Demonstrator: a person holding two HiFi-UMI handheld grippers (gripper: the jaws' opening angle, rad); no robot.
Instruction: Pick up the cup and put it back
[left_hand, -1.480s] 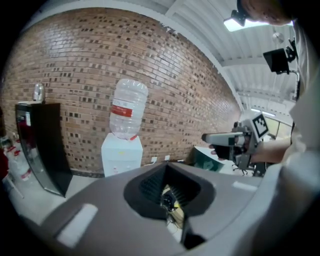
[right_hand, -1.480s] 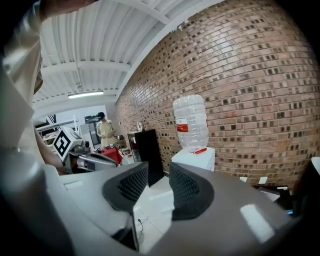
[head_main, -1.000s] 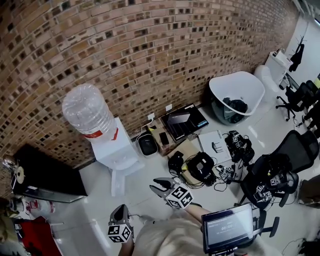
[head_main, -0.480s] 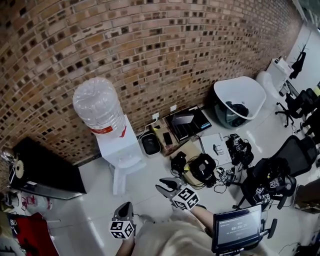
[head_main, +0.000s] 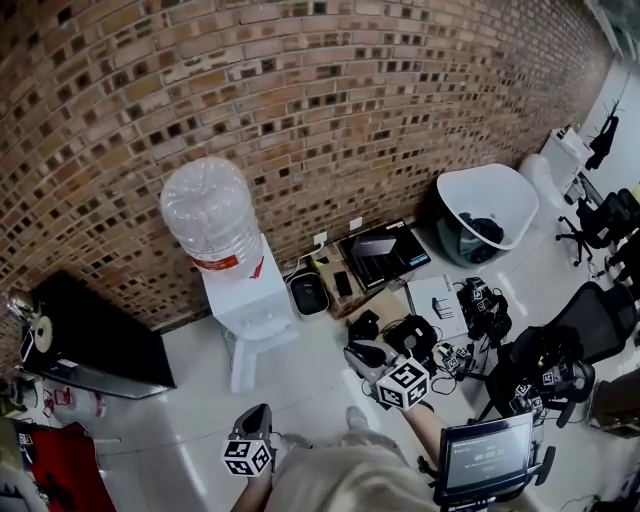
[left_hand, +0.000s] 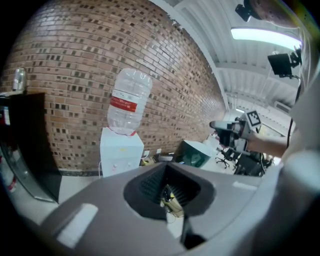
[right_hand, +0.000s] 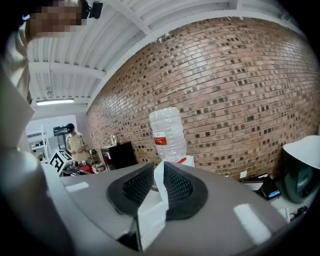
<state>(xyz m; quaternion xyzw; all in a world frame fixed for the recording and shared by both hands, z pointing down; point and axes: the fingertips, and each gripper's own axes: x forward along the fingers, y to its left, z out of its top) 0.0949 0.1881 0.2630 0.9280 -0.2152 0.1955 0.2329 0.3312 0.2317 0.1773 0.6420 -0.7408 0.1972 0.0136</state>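
Observation:
No cup shows plainly in any view. A white water dispenser with a clear upturned bottle stands against the brick wall; it also appears as the dispenser and the dispenser. My left gripper hangs low in front of it, jaws together and empty, the left gripper aimed at floor clutter. My right gripper floats to the dispenser's right. Its jaws have just been closing; in the right gripper view the right gripper holds nothing and is shut.
A black cabinet stands at the left with a shiny metal vessel on top. Cables, gear and a laptop litter the floor at the right, near a white tub chair and office chairs. A person stands far off.
My right gripper has risen and shifted right, and its jaws have drawn together. The left gripper has stayed in much the same place. The head view has swung slightly, moving the dispenser rightward.

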